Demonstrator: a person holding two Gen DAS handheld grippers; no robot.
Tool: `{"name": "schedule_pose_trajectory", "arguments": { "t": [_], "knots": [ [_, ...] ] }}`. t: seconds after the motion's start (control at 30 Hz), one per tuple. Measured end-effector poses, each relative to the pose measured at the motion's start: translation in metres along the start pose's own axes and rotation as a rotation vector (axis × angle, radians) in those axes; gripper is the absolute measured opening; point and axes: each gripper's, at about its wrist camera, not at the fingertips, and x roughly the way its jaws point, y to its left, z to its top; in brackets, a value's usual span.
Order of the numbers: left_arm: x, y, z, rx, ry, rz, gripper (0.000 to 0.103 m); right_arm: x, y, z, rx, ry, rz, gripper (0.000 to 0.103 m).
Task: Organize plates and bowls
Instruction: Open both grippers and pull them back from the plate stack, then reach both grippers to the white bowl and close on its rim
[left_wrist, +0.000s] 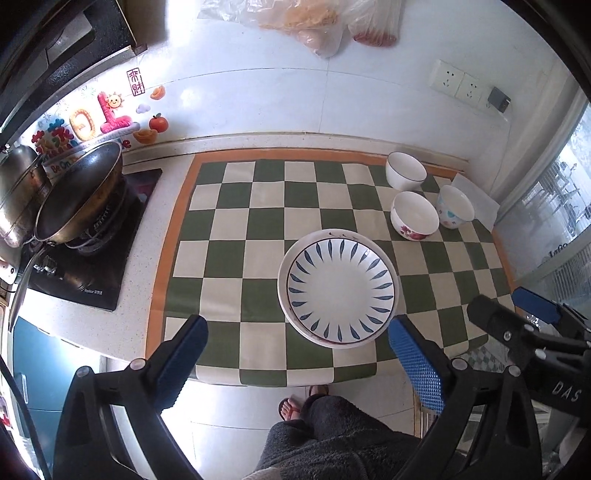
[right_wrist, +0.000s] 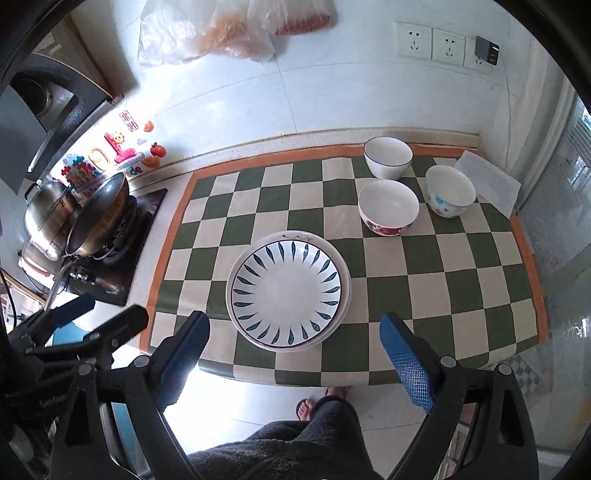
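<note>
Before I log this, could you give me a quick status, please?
Both tools open, empty: left tool, right tool. Plates stacked; three bowls loose behind. Nothing in the way.

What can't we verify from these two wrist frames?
- Plate count: the blue-leaf plate covers the stack; only one lower rim shows, both views.
- Wok contents: tilted and dark, both views.
- Wall bags: cut off by the top edge, contents blurred.
- Left tool and right tool: open, holding nothing.
</note>
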Motion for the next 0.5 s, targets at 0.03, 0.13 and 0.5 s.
{"name": "schedule_pose_trajectory", "arguments": {
  "t": [0.03,0.13,0.5],
  "knots": [
    [0.001,-0.001,0.0,-0.002,0.005,-0.002,0.1,0.0,-0.001,0.001,0.005,0.002,0.004,0.096],
    [0.008,-0.007,0.003,-0.005,0.014,-0.009,0.1,0.002,-0.009,0.003,0.019,0.008,0.008,0.096],
    [0.098,-0.078,0.076,-0.006,0.036,-0.044,0.1,0.061,-0.141,0.048,0.233,0.039,0.043,0.096]
  ]
}}
